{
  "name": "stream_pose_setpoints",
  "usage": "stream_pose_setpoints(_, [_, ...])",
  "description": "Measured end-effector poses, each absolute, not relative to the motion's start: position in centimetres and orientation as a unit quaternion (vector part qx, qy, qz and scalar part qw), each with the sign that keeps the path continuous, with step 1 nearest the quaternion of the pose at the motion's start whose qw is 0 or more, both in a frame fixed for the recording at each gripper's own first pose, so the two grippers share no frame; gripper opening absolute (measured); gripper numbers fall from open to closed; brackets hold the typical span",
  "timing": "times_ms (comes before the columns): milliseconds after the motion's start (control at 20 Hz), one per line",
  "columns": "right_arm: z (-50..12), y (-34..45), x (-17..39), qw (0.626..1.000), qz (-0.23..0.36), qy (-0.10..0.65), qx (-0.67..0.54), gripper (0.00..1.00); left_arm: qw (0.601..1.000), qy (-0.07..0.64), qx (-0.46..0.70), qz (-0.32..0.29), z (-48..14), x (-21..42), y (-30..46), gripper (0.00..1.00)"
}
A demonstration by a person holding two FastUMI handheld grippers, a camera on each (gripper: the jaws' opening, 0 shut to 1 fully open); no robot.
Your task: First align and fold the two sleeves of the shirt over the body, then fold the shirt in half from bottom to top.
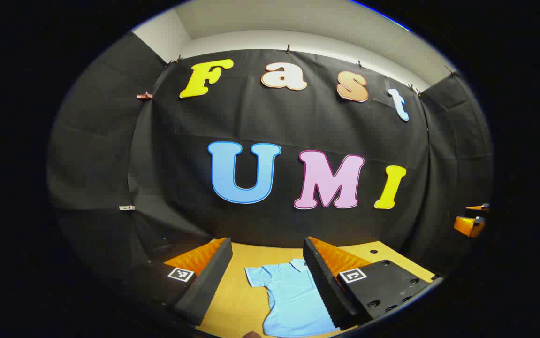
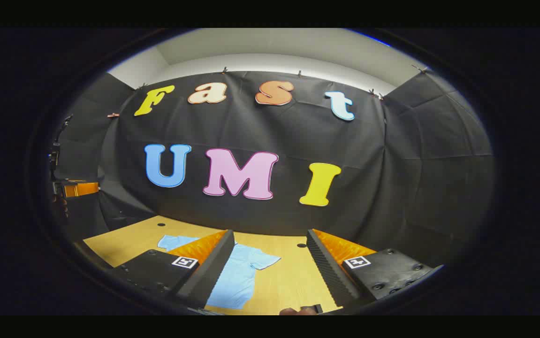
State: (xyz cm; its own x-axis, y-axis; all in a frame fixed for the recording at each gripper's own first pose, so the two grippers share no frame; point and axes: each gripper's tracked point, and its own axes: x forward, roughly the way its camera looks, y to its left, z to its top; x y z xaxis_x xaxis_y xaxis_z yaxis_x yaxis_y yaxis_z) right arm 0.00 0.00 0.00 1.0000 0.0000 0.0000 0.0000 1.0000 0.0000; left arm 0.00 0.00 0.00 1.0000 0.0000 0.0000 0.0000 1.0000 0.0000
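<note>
A light blue short-sleeved shirt (image 1: 293, 295) lies flat on the wooden table (image 1: 241, 305), collar toward the back wall. Its left sleeve spreads outward, and a finger hides its right side. My left gripper (image 1: 266, 241) hangs above the table, open, with nothing between its fingers. In the right gripper view the shirt (image 2: 241, 274) lies at lower left with both sleeves spread. Its middle is partly behind one finger (image 2: 209, 272). My right gripper (image 2: 270, 233) is also open and holds nothing, raised above the table (image 2: 288, 277) to the right of the shirt.
The black cloth wall closes the booth behind the table. Small round holes (image 2: 301, 245) dot the tabletop. An orange part of the other gripper (image 1: 470, 223) shows at the far right of the left gripper view, and one (image 2: 77, 188) at the far left of the right gripper view.
</note>
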Motion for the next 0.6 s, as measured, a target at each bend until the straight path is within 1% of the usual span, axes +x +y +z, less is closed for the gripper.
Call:
stream_pose_setpoints(100, [-0.2, 0.1, 0.2, 1.000, -0.001, 0.000, -0.004, 0.97, 1.000, 0.002, 0.021, 0.011, -0.2, 0.1, 0.8, 0.97])
stream_pose_setpoints(150, [-0.2, 0.4, 0.3, 1.000, 0.000, 0.001, -0.004, 0.95, 0.999, 0.000, 0.033, 0.014, -0.1, 0.1, 0.8, 0.96])
stream_pose_setpoints(200, [-0.1, 0.6, 0.4, 1.000, 0.002, 0.001, -0.003, 0.97, 0.999, -0.001, 0.040, 0.013, 0.0, 0.2, 0.6, 0.97])
stream_pose_setpoints(250, [-0.2, 0.8, 0.5, 1.000, 0.004, 0.002, -0.001, 0.95, 0.999, -0.002, 0.042, 0.011, 0.1, 0.2, 0.3, 0.96])
stream_pose_setpoints(350, [0.0, 1.0, 0.7, 1.000, 0.004, 0.001, -0.001, 0.97, 0.999, -0.001, 0.037, 0.006, 0.1, 0.3, 0.0, 0.96])
stream_pose_setpoints(400, [0.1, 1.0, 0.8, 1.000, 0.004, 0.000, -0.001, 0.95, 0.999, 0.001, 0.033, 0.005, 0.1, 0.4, -0.2, 0.96])
stream_pose_setpoints(600, [0.5, 1.1, 1.1, 1.000, 0.005, -0.003, 0.003, 0.95, 1.000, 0.001, 0.030, 0.000, 0.0, 0.4, -0.4, 0.96])
